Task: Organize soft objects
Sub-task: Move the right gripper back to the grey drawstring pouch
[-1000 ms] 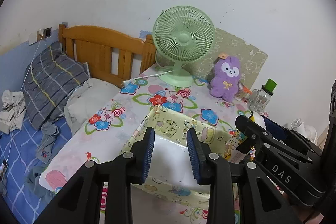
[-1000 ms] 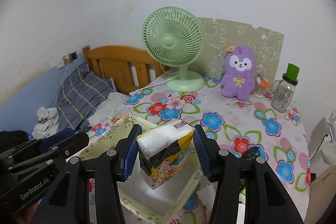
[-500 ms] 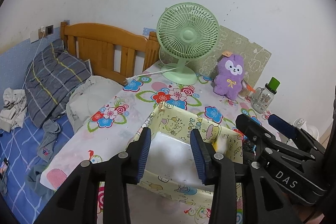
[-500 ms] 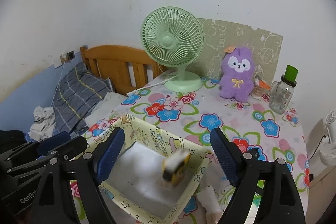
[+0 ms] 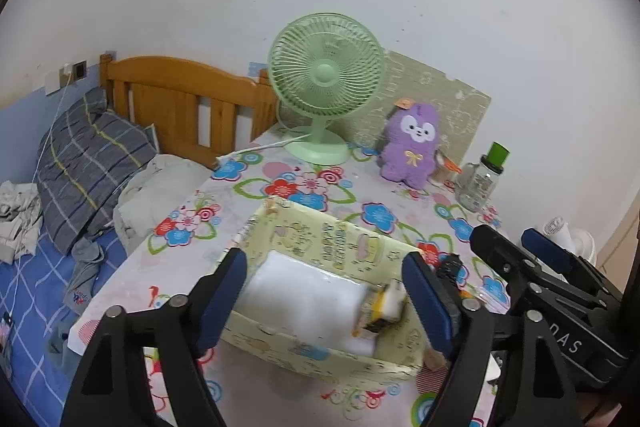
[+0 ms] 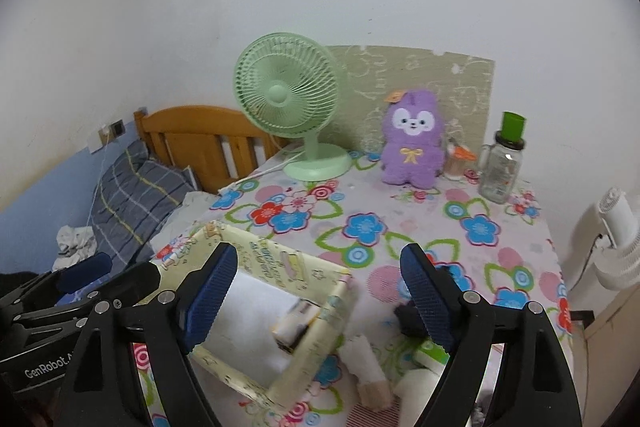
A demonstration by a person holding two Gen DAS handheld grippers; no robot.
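1. A second earlier the right gripper had been clamped on a small tissue pack; by this moment its jaws stood wide apart and empty, and the pack lay inside the yellow box, near its wall at about 4 o'clock in the left wrist view.
2. The left gripper had been pinching the box's near wall; its jaws were opening, with the box rim between them but no pad pressing on it.
3. I judged that one soft item was stowed and both tools were free for the next.
4. More soft things lay at 5 o'clock of the box: a white roll and a dark bundle.
5. The purple plush toy stood at 12 o'clock, between a fan and a bottle.
6. The table dropped off at 9 o'clock toward the bed; the flowered middle lay open for moving.
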